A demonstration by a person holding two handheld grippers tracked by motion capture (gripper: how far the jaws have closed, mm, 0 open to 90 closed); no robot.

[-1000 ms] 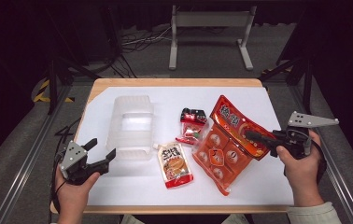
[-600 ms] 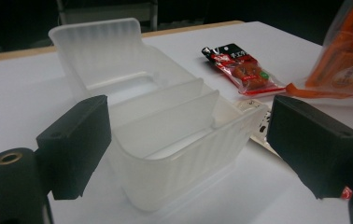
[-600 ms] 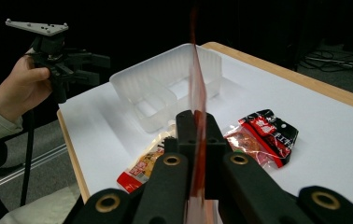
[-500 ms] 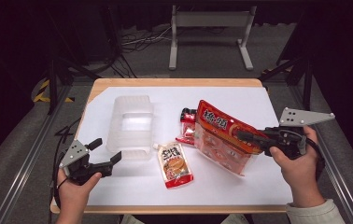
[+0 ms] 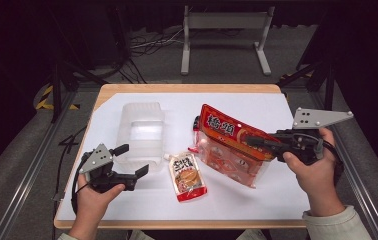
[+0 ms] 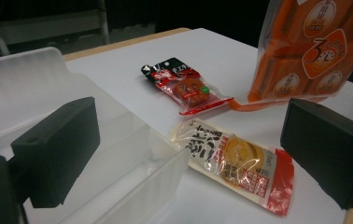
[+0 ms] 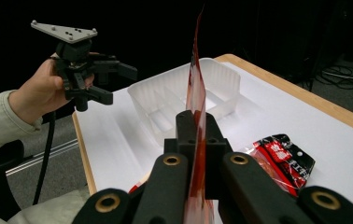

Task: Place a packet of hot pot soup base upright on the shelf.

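A: High view, progress?
B: Early, I'd say. The right gripper point(image 5: 255, 141) is clamped on the orange bag point(image 5: 227, 145) and holds it tilted up over the right half of the table point(image 5: 257, 205). I can't tell if the bag's low edge touches. The clear bin point(image 5: 142, 127) sits near the left edge with nothing in it. If packing is the job, all of it is left.
A: Left gripper?
B: The left gripper point(image 5: 133, 160) is at the near left corner, just beside the bin. Its jaws have just been opening and stand wide, with nothing between them.
A: Left gripper view?
B: Wide jaws again. The beige pouch point(image 6: 233, 163) lies flat mid-table, the red packet point(image 6: 186, 88) is beyond it towards the far edge, and the orange bag point(image 6: 305, 51) hangs at the right. The bin wall point(image 6: 48, 88) is at the left.
A: Right gripper view?
B: The jaws pinch the bag's edge point(image 7: 195, 84), which stands upright. The bin point(image 7: 188, 93) is behind it and empty, the red packet point(image 7: 282, 161) lies flat, and the left gripper point(image 7: 117, 83) gapes farther off.
A: Counts?
B: One bin. Three packs: one orange bag, one beige pouch, one red packet. Two grippers.
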